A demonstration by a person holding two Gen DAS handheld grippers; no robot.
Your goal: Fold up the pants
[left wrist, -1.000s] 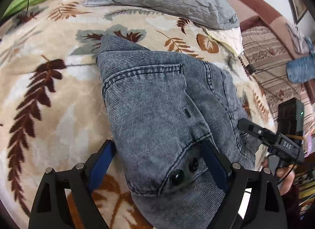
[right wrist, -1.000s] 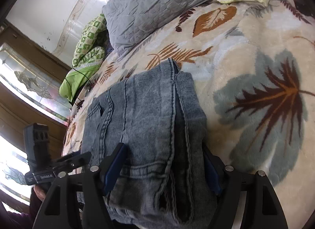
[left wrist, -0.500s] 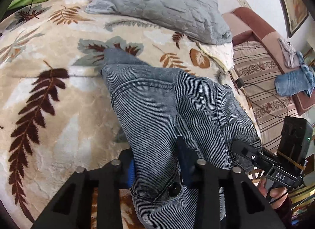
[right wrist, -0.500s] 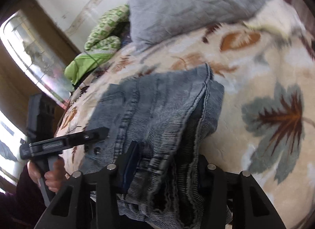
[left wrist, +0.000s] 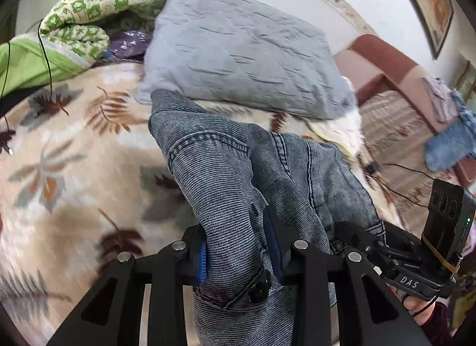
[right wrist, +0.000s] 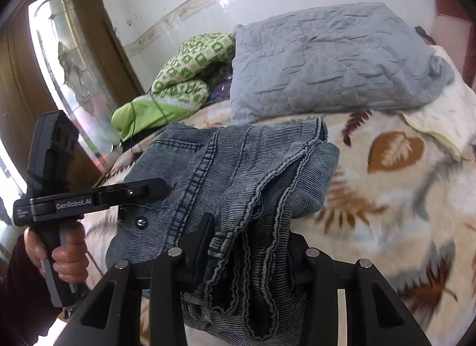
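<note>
The folded grey-blue denim pants (left wrist: 238,173) lie bunched on a leaf-patterned blanket (left wrist: 68,173), lifted at their near end. My left gripper (left wrist: 238,253) is shut on the waistband by the black button. My right gripper (right wrist: 250,244) is shut on the stacked hem edges of the pants (right wrist: 238,167). Each gripper shows in the other's view: the right one (left wrist: 395,265) at the lower right, the left one (right wrist: 98,197) at the left, held by a hand.
A grey quilted pillow (left wrist: 238,57) lies just behind the pants. A green checked blanket (left wrist: 89,15) is bunched at the back left. A striped sofa (left wrist: 410,125) with a blue cloth (left wrist: 452,140) stands to the right. A wooden door (right wrist: 59,63) is on the left.
Both grippers closed on the pants and have lifted their near end off the blanket. The views tilted up, showing more pillow and wall.
</note>
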